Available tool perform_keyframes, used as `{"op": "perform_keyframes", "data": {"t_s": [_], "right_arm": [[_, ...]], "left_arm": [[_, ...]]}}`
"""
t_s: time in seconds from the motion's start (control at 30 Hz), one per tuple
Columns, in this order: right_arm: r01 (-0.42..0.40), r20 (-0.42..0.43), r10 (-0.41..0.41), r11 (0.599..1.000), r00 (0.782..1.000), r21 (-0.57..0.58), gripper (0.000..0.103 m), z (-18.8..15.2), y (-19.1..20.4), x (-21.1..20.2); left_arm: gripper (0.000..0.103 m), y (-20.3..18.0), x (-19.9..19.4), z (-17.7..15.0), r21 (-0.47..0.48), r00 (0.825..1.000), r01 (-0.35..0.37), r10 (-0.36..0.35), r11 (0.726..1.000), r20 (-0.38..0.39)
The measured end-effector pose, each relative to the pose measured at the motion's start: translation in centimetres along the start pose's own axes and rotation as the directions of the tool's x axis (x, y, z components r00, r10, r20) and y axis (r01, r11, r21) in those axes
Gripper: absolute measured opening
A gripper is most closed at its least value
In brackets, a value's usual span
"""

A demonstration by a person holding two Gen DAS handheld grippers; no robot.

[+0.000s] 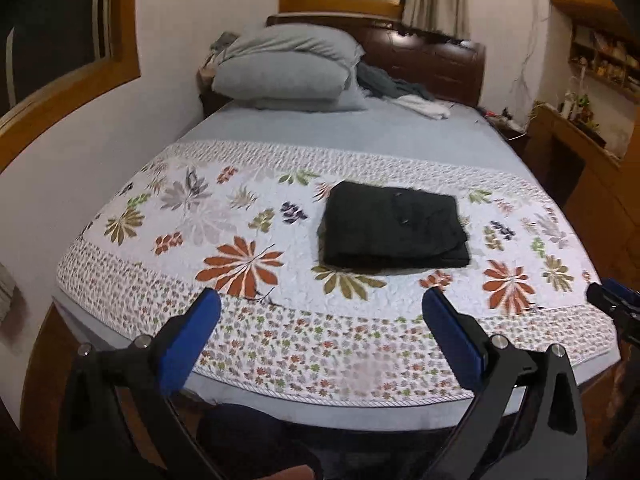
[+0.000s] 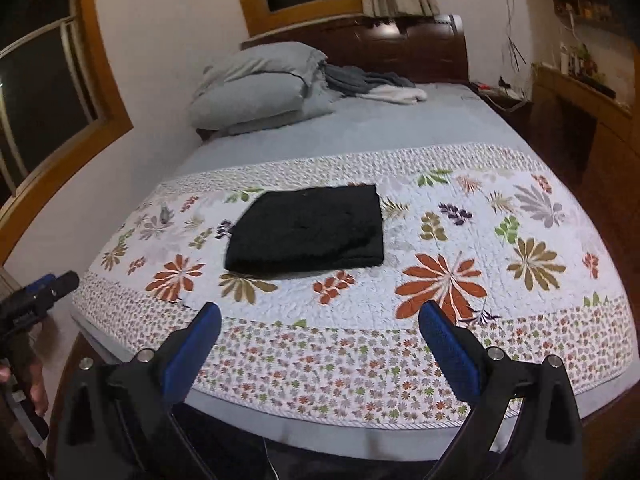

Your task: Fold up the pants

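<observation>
The left hand-held gripper (image 1: pixel 322 306) and right hand-held gripper (image 2: pixel 320 320) both hang wide apart and empty over the bed's (image 1: pixel 280 132) near edge. The pants (image 1: pixel 394 226) lie folded into a dark rectangle on the quilt (image 1: pixel 224 208), near its middle, well apart from both.

Black left gripper (image 1: pixel 320 300), right gripper (image 2: pixel 320 314); blue-padded jaws, silver screws

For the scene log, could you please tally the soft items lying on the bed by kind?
Folded black pants: 1
Floral quilt: 1
Grey pillows: 2
Loose grey and white clothes: 1 pile
Total: 5
</observation>
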State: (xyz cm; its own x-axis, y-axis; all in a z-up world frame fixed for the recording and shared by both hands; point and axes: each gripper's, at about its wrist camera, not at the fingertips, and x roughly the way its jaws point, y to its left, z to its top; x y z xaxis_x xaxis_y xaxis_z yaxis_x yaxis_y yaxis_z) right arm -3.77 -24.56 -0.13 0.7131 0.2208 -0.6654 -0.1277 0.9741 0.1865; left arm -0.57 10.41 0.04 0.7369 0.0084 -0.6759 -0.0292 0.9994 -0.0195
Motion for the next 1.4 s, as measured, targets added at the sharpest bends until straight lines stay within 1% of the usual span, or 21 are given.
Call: {"op": "perform_keyframes", "data": {"t_s": [0.1,0.2,0.27,0.37,0.43,0.5,0.6,0.73,0.83,0.93,1.03,1.13,1.2,1.23,1.3,1.37,1.4], "right_arm": [[-0.006,0.034,0.007,0.999,0.999,-0.035,0.1,0.5,1.7,-1.8],[-0.001,0.073,0.005,0.998,0.997,-0.056,0.1,1.1,3.0,-3.5],[-0.014,0.107,0.022,0.997,0.994,-0.074,0.1,1.6,3.8,-4.9],[-0.015,0.146,0.029,0.995,0.989,-0.098,0.1,2.0,4.8,-6.7],[-0.023,0.163,0.041,0.994,0.986,-0.109,0.1,2.1,5.2,-7.5],[-0.028,0.18,0.049,0.993,0.982,-0.118,0.1,2.2,5.5,-8.3],[-0.025,0.19,0.05,0.992,0.981,-0.128,0.1,2.4,5.7,-8.9],[-0.032,0.203,0.056,0.992,0.978,-0.123,0.1,2.4,5.7,-9.7],[0.006,0.229,0.027,0.99,0.973,-0.139,0.1,2.3,6.0,-10.3],[0.053,0.233,-0.018,0.988,0.972,-0.147,0.1,2.3,6.1,-10.5],[0.09,0.208,-0.058,0.985,0.976,-0.146,0.1,2.6,6.0,-10.4],[0.112,0.166,-0.089,0.985,0.982,-0.132,0.1,3.0,5.7,-9.9],[0.127,0.139,-0.109,0.983,0.984,-0.129,0.1,3.2,5.5,-9.4],[0.123,0.136,-0.106,0.984,0.985,-0.129,0.1,3.3,5.4,-9.3],[0.142,0.128,-0.125,0.982,0.984,-0.128,0.1,3.4,5.4,-8.8],[0.173,0.09,-0.161,0.974,0.983,-0.145,0.1,3.4,5.6,-7.3],[0.176,0.053,-0.17,0.973,0.984,-0.146,0.1,3.5,5.5,-6.4]], "left_arm": [[0.1,-0.4,-2.0,0.3,0.022,0.999,0.006,-0.007,1.0,0.034],[0.1,-0.6,-3.4,0.5,0.018,0.997,0.065,-0.065,0.998,0.043],[0.1,-0.8,-4.5,0.6,0.012,0.994,0.084,-0.084,0.996,0.063],[0.1,-1.3,-5.6,0.9,0.017,0.994,0.068,-0.069,0.998,0.086],[0.1,-1.6,-6.4,1.1,0.015,0.992,0.076,-0.077,0.997,0.103],[0.1,-2.0,-7.4,1.5,0.019,0.989,0.067,-0.069,0.998,0.128],[0.1,-2.8,-8.7,2.1,0.041,0.985,0.052,-0.058,0.998,0.164],[0.1,-3.8,-10.1,2.8,0.066,0.979,0.059,-0.07,0.996,0.191],[0.1,-4.1,-10.4,3.2,0.073,0.98,0.082,-0.094,0.994,0.178],[0.1,-4.3,-10.9,3.3,0.071,0.978,0.076,-0.089,0.995,0.19],[0.1,-4.2,-11.4,3.3,0.061,0.976,0.085,-0.096,0.995,0.197],[0.1,-4.2,-11.3,3.1,0.056,0.976,0.107,-0.116,0.993,0.185],[0.1,-4.0,-11.1,2.9,0.055,0.977,0.108,-0.116,0.993,0.179],[0.1,-4.0,-11.0,2.7,0.054,0.977,0.105,-0.113,0.993,0.178],[0.1,-3.9,-10.6,2.4,0.05,0.978,0.115,-0.122,0.992,0.171],[0.1,-3.9,-9.8,2.0,0.059,0.979,0.123,-0.13,0.991,0.157],[0.1,-4.0,-9.4,1.9,0.069,0.981,0.123,-0.131,0.99,0.143]]}}
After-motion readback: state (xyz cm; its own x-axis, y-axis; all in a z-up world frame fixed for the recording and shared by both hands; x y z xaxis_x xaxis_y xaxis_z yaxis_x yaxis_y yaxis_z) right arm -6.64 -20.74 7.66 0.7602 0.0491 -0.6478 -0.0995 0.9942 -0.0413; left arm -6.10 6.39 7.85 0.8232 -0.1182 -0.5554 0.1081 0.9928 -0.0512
